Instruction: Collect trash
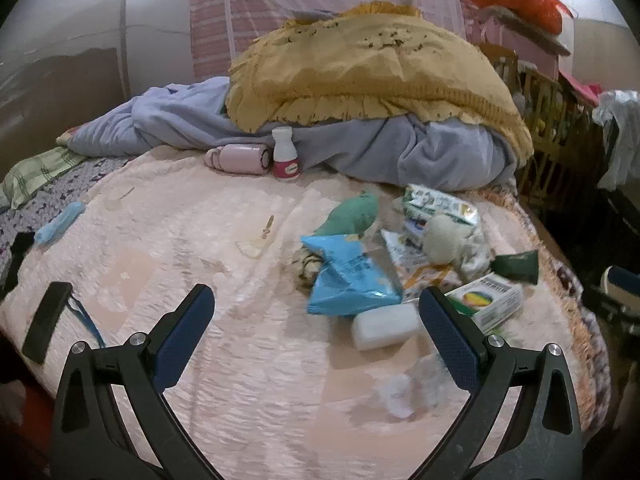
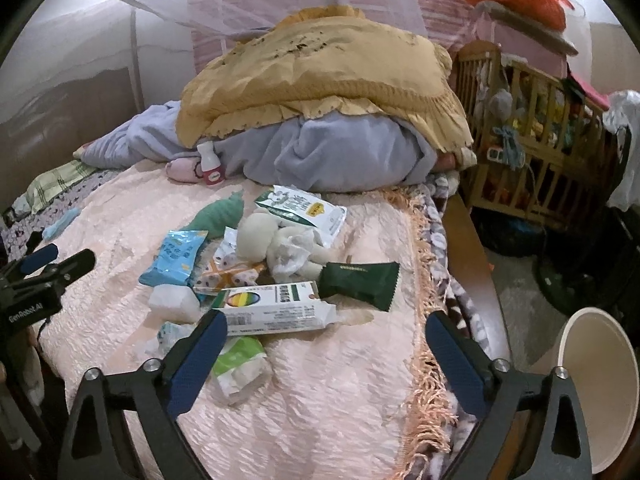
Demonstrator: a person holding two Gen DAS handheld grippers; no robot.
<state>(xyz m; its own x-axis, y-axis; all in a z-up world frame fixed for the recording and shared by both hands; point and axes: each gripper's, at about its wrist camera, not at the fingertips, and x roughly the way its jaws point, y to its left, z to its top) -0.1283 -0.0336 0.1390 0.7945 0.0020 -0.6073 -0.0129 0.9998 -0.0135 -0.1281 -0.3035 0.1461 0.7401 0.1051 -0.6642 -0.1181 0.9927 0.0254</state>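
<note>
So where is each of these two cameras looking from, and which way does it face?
Left wrist view: sits on the left tool, low over the pink bedspread, facing the yellow pillow; its two fingers spread wide.
Right wrist view: sits on the right tool, nearer the bed's fringed edge, facing the same way; its fingers spread wide, the left tool at far left, a white bin on the floor.
Both share the blue snack bag, white medicine box and dark green sachet.
</note>
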